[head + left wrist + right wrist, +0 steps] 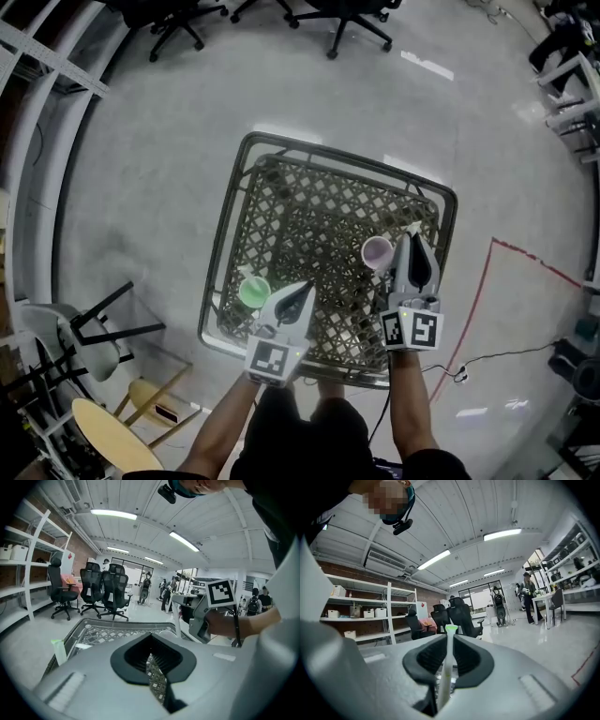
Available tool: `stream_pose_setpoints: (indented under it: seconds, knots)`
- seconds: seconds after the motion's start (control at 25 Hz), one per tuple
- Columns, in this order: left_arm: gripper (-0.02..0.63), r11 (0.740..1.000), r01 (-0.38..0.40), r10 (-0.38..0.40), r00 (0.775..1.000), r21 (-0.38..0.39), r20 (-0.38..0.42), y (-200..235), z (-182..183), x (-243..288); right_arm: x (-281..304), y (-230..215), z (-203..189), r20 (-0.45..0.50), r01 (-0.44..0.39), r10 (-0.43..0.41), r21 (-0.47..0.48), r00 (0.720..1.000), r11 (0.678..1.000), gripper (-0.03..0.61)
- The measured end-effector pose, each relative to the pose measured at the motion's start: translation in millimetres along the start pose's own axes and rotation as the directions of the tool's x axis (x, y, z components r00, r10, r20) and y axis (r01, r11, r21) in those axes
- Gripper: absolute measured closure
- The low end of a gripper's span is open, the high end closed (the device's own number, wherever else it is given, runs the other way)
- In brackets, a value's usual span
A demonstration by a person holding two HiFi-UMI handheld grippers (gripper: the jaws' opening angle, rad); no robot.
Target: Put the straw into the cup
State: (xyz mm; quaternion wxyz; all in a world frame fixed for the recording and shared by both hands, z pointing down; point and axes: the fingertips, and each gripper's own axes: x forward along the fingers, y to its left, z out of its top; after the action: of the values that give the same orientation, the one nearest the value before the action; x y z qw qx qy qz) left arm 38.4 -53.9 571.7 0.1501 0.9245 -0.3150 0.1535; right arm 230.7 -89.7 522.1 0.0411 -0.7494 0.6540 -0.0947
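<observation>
A metal mesh table point(236, 208) carries a green cup point(254, 292) at its near left and a pale lilac cup point(377, 251) at its near right. My right gripper point(413, 234) hovers just right of the lilac cup. In the right gripper view, this gripper point(449, 641) is shut on a pale straw with a green tip point(450, 634) that stands upright between the jaws. My left gripper point(304, 291) is just right of the green cup, shut and empty. In the left gripper view point(152, 660) the green cup point(58, 651) shows at the left.
Black office chairs point(349, 21) stand beyond the table. A tipped chair point(98, 330) and a round wooden stool point(111, 439) lie at the lower left. A red tape line point(480, 309) and a cable point(492, 358) run over the floor at the right.
</observation>
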Motion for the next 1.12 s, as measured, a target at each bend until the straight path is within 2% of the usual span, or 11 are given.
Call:
stream_pose_setpoints:
  seconds: [0.64,1.12]
  knots:
    - [0.607,0.999,0.021,-0.023,0.998,-0.049,-0.051,2.2,-39.4,9.0,25.0,-23.5,-42.7,0.002,0.073,-0.073,-0.016,0.997,0.997,0.534]
    - [0.607,0.998,0.020,-0.024,0.998,-0.063,-0.063,1.4,-47.0,12.9,25.3,-22.0,-60.9,-0.030,0.066,-0.067,-0.025,0.997,0.997,0.532]
